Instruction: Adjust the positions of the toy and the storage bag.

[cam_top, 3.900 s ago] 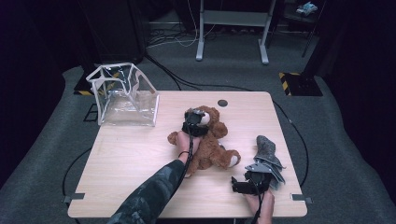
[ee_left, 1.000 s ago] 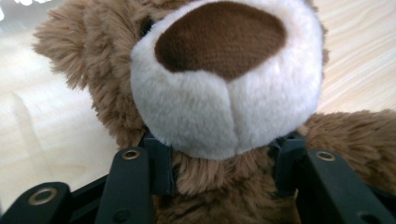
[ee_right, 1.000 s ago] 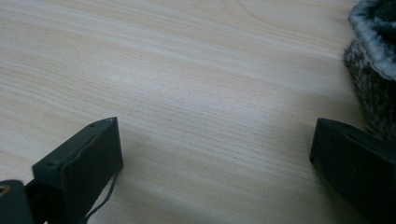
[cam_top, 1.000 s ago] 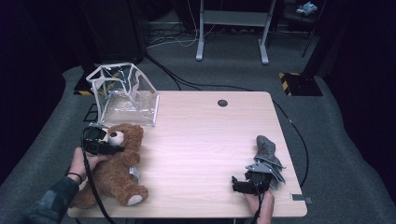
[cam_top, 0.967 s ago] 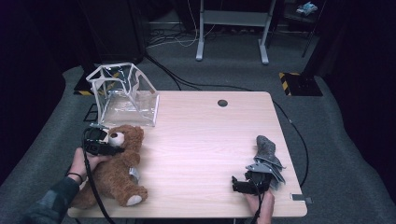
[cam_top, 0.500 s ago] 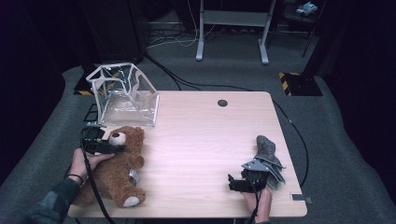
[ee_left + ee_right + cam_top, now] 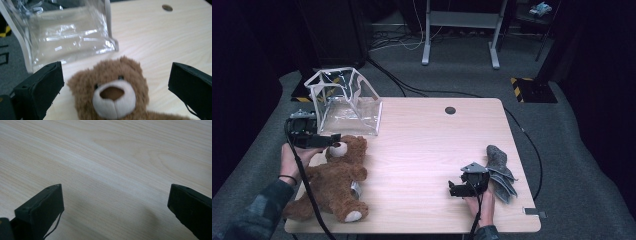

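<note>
At the left edge of the worktop [image 7: 422, 150], the teddy bear [image 7: 334, 177] lies set down just in front of the clear plastic bag [image 7: 344, 102]; the left tongs [image 7: 329, 141], whose jaws have just been opening, stand wide above its head and grip nothing. The bear is thus released but not yet bagged, judging by its place outside the bag. At right, the right tongs [image 7: 457, 189] hover wide and empty beside a grey cloth [image 7: 499, 167], seemingly still to be handled.
</note>
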The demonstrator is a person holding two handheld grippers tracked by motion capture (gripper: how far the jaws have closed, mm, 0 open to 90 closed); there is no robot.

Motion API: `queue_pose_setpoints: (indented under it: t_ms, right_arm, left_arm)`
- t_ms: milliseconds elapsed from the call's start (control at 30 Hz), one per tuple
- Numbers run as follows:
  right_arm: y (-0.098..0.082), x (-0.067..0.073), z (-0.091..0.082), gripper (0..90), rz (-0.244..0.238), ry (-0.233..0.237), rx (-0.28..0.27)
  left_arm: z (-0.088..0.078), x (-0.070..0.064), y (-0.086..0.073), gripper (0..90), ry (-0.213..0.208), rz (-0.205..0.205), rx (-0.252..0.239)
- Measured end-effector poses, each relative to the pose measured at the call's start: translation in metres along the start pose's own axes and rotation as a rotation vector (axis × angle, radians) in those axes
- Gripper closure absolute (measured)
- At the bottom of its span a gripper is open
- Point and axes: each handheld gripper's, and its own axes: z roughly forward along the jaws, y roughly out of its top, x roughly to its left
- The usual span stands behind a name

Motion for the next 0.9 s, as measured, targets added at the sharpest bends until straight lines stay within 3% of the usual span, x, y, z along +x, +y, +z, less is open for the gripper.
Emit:
queue_pose_setpoints:
  t_ms: [167,267,567,900]
  right_arm:
    - [0.001,0.001,0.009,0.0,0.006,0.007,0.023]
    - [-0.002,-0.002,0.013,0.0,0.027,0.030,0.016]
    - [-0.002,-0.004,0.014,0.0,0.023,0.025,0.006]
    - [-0.002,-0.005,0.014,0.7,0.022,0.031,0.006]
  left_arm:
    - [0.007,0.003,0.026,0.0,0.016,0.012,-0.042]
    - [0.013,0.004,0.040,0.0,0.021,0.020,-0.044]
    - [0.040,-0.005,0.078,1.6,0.052,0.077,-0.051]
    - [0.074,-0.013,0.097,22.5,0.096,0.120,-0.058]
